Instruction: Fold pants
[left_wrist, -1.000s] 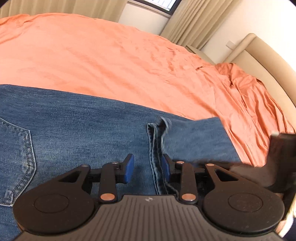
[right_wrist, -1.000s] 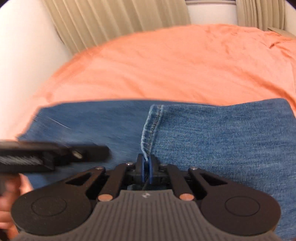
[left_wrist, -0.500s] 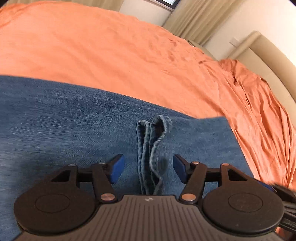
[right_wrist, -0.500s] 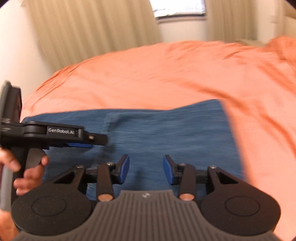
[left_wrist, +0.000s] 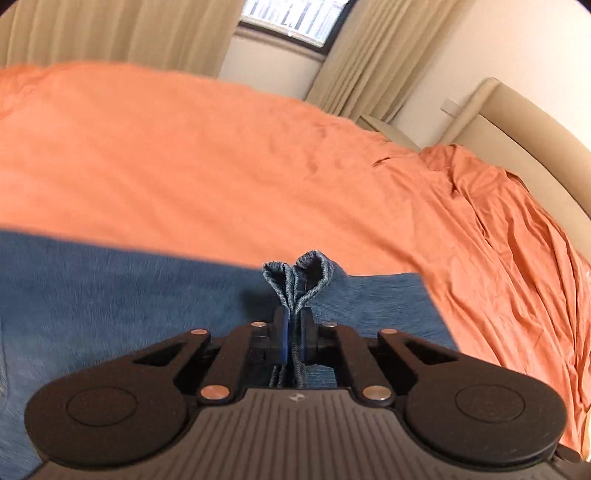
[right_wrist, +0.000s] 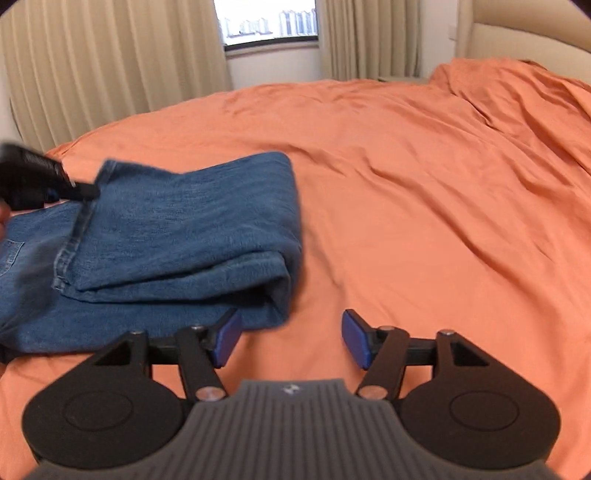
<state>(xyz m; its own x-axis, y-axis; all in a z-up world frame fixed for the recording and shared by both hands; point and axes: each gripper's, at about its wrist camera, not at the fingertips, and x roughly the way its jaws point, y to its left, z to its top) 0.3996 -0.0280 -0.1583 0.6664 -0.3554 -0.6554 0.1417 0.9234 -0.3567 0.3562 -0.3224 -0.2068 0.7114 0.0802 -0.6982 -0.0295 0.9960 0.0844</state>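
From the left wrist view, the left tongs (left_wrist: 292, 338) are pressed together on the hem (left_wrist: 299, 286) of the jeans (left_wrist: 129, 291). The bunched layers of hem stand up just ahead of the blue pads (left_wrist: 283, 339), fanning out into two small loops of cloth above the tips. The rest of the jeans spreads out flat to the left of the tongs and a shorter stretch runs to their right, all of it lying on the orange bedspread (left_wrist: 221, 166). Beyond the tongs the bedspread runs far ahead to the beige curtains (left_wrist: 122, 33) and a window (left_wrist: 291, 18). Off to the right of the tongs the bedspread is rumpled against a padded headboard (left_wrist: 517, 122).

From the right wrist view, the right tongs (right_wrist: 290, 341) are spread wide apart with nothing between them, hovering over bare bedspread (right_wrist: 406, 203). The jeans (right_wrist: 166, 229) lie ahead and to the left of these tongs, folded over so that one layer rests on another, with the rounded fold edge nearest the left pad (right_wrist: 225, 339). At the far left of the jeans the left tongs (right_wrist: 83, 190) grip the stitched hem (right_wrist: 74, 236), lifting it a little off the layer below. A back pocket (right_wrist: 11, 254) shows at the left edge, partly blurred. Curtains (right_wrist: 110, 55) and window (right_wrist: 269, 22) stand beyond the bed.
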